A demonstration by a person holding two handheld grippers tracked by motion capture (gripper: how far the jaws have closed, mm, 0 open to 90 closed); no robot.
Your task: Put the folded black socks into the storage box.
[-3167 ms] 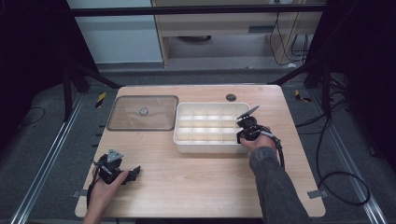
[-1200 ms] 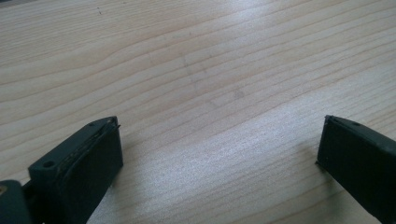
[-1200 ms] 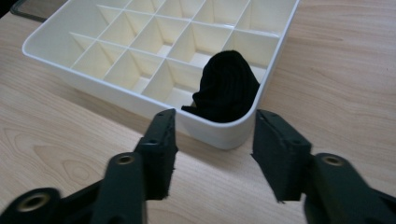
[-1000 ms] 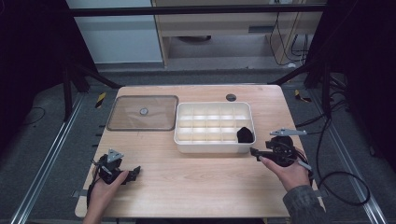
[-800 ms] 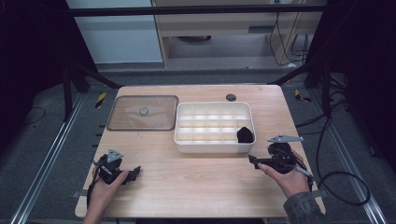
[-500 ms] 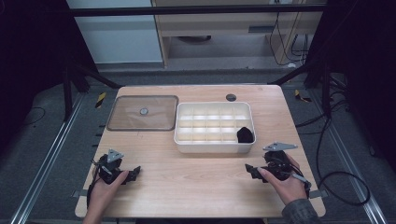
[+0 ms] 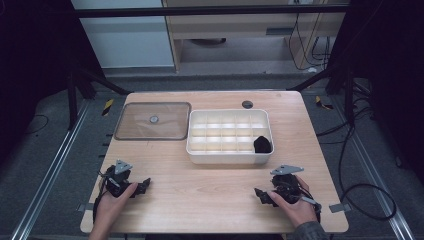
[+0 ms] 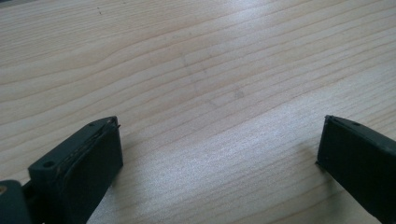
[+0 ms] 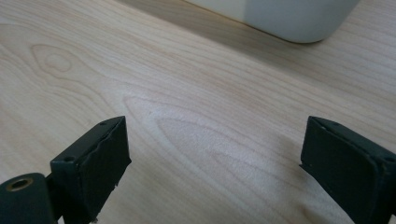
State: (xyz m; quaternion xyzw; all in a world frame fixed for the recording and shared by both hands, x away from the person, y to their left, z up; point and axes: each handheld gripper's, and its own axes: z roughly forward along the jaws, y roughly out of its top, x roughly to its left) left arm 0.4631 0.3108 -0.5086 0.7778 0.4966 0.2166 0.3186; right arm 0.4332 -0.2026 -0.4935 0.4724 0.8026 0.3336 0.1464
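A white compartment tray [image 7: 225, 156] stands at the middle of the wooden table. A small black object [image 7: 262, 144] lies in its near right compartment. My right gripper [image 7: 260, 194] rests low over the table's near right part, in front of the tray and pointing left. Its jaws have just been opening and stand open with only bare wood between them [image 9: 215, 149]. A corner of the tray [image 9: 289, 18] shows ahead of it. My left gripper [image 7: 142, 185] sits at the near left, open over bare wood [image 8: 219, 154].
A clear rectangular lid [image 7: 152, 120] lies flat to the left of the tray. A dark round hole [image 7: 247, 104] sits in the tabletop behind the tray. Bare wood stretches between the two grippers along the near edge.
My right gripper has left the black object in the tray, drawn back toward the near right edge and sunk to the table. The left gripper has stayed in place.
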